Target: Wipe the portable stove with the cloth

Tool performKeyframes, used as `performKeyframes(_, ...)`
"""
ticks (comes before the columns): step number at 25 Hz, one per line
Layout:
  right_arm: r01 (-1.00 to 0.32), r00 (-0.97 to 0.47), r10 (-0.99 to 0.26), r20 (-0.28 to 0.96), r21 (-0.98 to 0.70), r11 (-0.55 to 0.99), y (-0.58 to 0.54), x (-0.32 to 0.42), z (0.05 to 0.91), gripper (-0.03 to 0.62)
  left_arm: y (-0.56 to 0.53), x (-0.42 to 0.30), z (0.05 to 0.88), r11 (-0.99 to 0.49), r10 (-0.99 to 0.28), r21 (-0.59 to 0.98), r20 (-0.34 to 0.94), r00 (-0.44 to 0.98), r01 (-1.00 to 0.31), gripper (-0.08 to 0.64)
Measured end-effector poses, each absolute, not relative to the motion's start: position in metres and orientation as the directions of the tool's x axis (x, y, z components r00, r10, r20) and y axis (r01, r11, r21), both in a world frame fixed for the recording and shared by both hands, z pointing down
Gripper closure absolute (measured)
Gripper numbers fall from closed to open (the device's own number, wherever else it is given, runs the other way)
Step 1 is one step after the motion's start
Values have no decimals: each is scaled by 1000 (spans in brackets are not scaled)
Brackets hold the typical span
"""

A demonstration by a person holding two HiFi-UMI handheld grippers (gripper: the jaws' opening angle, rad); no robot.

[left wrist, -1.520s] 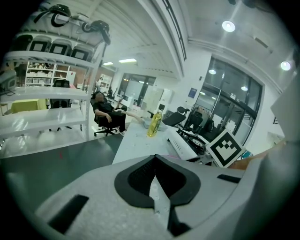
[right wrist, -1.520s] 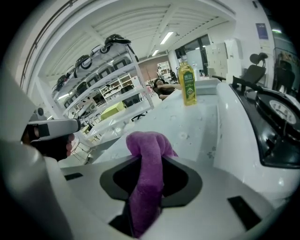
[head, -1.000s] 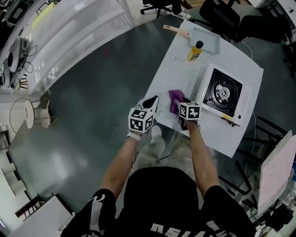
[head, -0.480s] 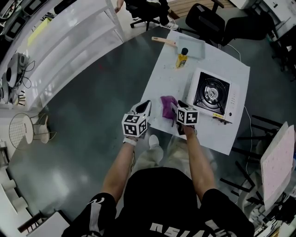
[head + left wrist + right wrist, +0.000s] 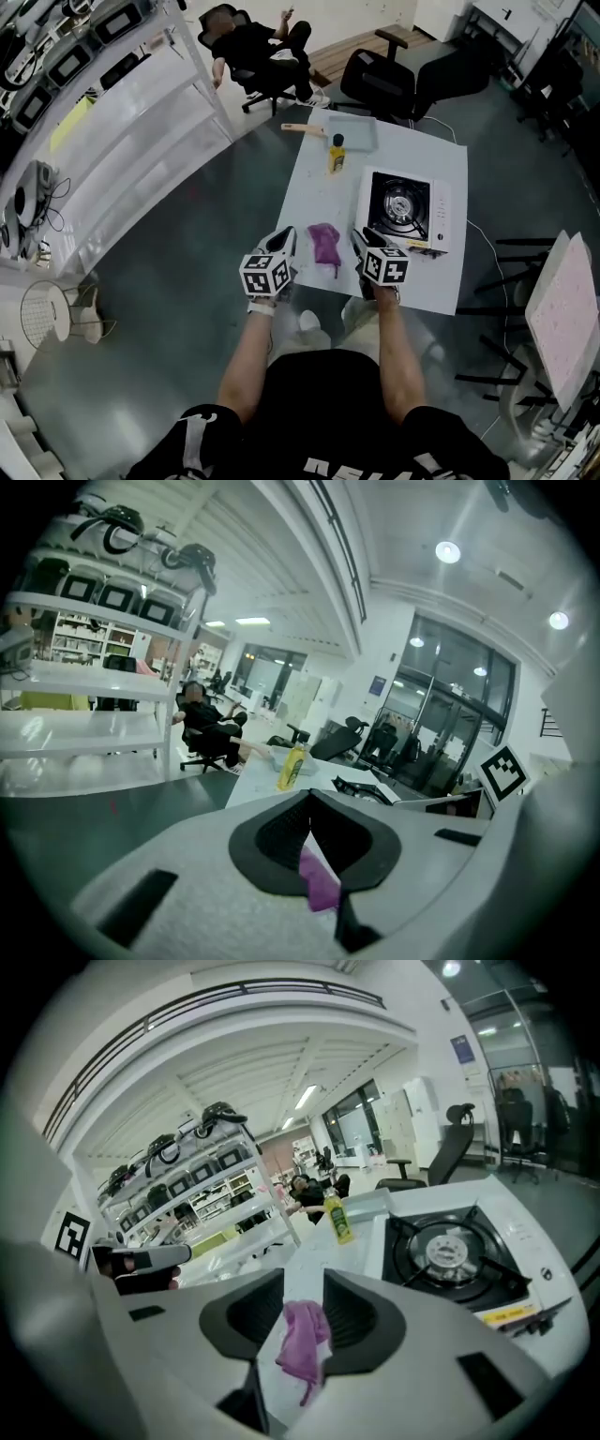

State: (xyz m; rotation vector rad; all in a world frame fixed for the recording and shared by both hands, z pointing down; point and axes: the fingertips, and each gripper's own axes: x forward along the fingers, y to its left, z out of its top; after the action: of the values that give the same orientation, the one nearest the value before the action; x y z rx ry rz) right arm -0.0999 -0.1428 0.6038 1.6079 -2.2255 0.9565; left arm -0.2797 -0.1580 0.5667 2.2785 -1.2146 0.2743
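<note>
The white portable stove (image 5: pixel 403 211) with its black burner stands on the right half of the white table (image 5: pixel 319 192). The purple cloth (image 5: pixel 325 246) lies crumpled on the table near the front edge, left of the stove. My right gripper (image 5: pixel 359 240) hovers just right of the cloth and above it. It is open; its jaws have just been closing, with nothing between them. In the right gripper view the cloth (image 5: pixel 305 1340) shows through the gap of that gripper (image 5: pixel 304 1283), with the stove (image 5: pixel 450 1255) beyond. My left gripper (image 5: pixel 286 242) hangs left of the cloth, fingertips meeting and holding nothing.
A yellow bottle (image 5: pixel 336 155) stands at the table's far side beside a pale blue tray (image 5: pixel 356 131) and a brush (image 5: pixel 302 128). A person sits on an office chair (image 5: pixel 253 42) beyond the table. White shelving (image 5: pixel 122 103) runs along the left. More chairs (image 5: pixel 394 84) stand behind.
Both grippers have risen off the table and drawn back toward the front edge. The right gripper has come away from the cloth, which stays lying on the table.
</note>
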Motion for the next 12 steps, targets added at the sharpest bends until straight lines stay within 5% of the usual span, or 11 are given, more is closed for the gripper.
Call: performKeyframes(12, -946, -221, -893, 393, -309, 98, -103, -32, 522, 577, -156, -248, 516, -494, -714, 386, 332, 617, -779, 554)
